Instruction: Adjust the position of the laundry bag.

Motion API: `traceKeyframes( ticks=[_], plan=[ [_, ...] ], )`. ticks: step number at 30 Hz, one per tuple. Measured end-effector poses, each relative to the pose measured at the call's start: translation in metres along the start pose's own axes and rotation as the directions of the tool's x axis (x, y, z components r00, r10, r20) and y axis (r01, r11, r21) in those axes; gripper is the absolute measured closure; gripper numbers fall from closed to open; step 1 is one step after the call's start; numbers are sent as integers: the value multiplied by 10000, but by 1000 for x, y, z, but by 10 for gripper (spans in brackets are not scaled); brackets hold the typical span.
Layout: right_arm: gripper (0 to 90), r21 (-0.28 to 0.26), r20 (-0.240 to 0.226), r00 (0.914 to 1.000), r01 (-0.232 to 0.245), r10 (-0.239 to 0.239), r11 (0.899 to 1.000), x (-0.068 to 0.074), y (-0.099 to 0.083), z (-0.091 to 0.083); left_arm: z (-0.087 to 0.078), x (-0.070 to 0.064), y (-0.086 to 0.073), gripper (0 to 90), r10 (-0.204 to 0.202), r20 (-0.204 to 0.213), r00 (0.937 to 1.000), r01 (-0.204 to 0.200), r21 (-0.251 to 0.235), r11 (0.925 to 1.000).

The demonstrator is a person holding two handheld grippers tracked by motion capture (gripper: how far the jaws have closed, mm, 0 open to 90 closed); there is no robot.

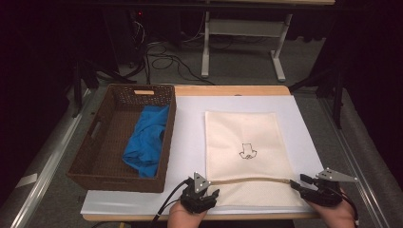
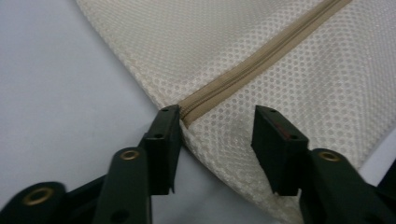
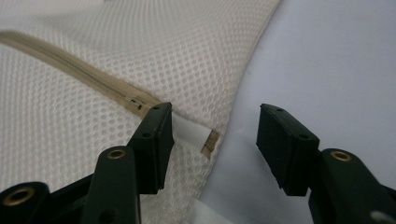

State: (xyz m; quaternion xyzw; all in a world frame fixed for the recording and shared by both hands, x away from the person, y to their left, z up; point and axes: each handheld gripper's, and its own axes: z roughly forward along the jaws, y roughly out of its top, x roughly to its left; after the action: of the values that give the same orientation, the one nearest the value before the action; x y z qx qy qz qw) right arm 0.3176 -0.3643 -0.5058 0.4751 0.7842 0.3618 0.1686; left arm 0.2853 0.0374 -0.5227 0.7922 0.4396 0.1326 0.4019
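Both hands enter from the near table edge, each holding a gripper low over the near end of the cream mesh bag [image 1: 246, 152], which lies flat on the white sheet [image 1: 190, 137]. Left gripper [image 1: 203, 192]: jaws apart, straddling the bag's left corner where the tan zipper [image 1: 249, 180] begins (one jaw tip touches that corner in the left gripper view). Right gripper [image 1: 299, 185]: jaws apart, at the zipper's right end beside the white pull tab [image 3: 194, 133]. Bare sheet lies open between the bag and the wicker basket [image 1: 95, 156], which holds a blue cloth [image 1: 147, 140].
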Motion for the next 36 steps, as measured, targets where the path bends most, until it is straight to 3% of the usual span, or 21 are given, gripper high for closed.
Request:
traceKeyframes(
  ticks=[3, 5, 9, 12, 13, 16, 19, 21, 23, 29, 30, 35, 36],
  plan=[
    [525, 196, 314, 9989, 341, -347, 9992, 6, 0, 2, -1, -1, -1, 651, 81, -82, 9999, -81, 34, 10000],
    [658, 242, 8, 9991, 431, -431, 9988, 7, 0, 2, -1, -2, -1, 737, 171, -13, 9999, -171, 53, 9998],
    [758, 313, -34, 9979, 645, -644, 9974, 11, 2, 2, -1, -4, -1, 857, 316, 82, 9995, -316, 30, 9995],
    [793, 302, 15, 9977, 673, -674, 9973, 13, 3, 3, -1, 1, 1, 866, 367, 38, 9993, -367, 37, 9993],
    [802, 309, 85, 9969, 778, -781, 9965, 14, 6, 5, -1, 7, 3, 866, 373, -325, 9988, -374, -44, 9993],
    [806, 241, 32, 9974, 714, -715, 9972, 16, 11, 11, 0, 18, 5, 865, 41, -497, 9988, -47, -118, 9999],
    [808, 310, 141, 9938, 1097, -1102, 9935, 25, 26, 27, 1, 31, 7, 863, -239, -956, 9951, 218, -237, 9995],
    [808, 345, 145, 9930, 1163, -1169, 9926, 26, 29, 30, 1, 33, 7, 862, -322, -1012, 9943, 299, -244, 9993],
    [807, 351, 113, 9931, 1163, -1167, 9926, 28, 32, 33, 0, 34, 6, 856, -384, -1040, 9938, 360, -254, 9990],
    [781, 278, -123, 9927, 1202, -1199, 9924, 29, 27, 30, -5, 31, 4, 798, 17, -1271, 9919, -35, -136, 9999],
    [752, 191, -190, 9929, 1175, -1172, 9929, 30, 26, 27, -8, 30, 5, 704, 189, -1407, 9899, -223, -226, 9995],
    [705, -308, -194, 9943, 1039, -1045, 9941, 30, 26, 21, -13, 28, 8, 515, 99, -1309, 9913, -192, -698, 9974],
    [695, -353, -150, 9962, 854, -860, 9957, 30, 26, 20, -14, 27, 8, 488, 181, -1212, 9925, -302, -993, 9946]
  ],
)
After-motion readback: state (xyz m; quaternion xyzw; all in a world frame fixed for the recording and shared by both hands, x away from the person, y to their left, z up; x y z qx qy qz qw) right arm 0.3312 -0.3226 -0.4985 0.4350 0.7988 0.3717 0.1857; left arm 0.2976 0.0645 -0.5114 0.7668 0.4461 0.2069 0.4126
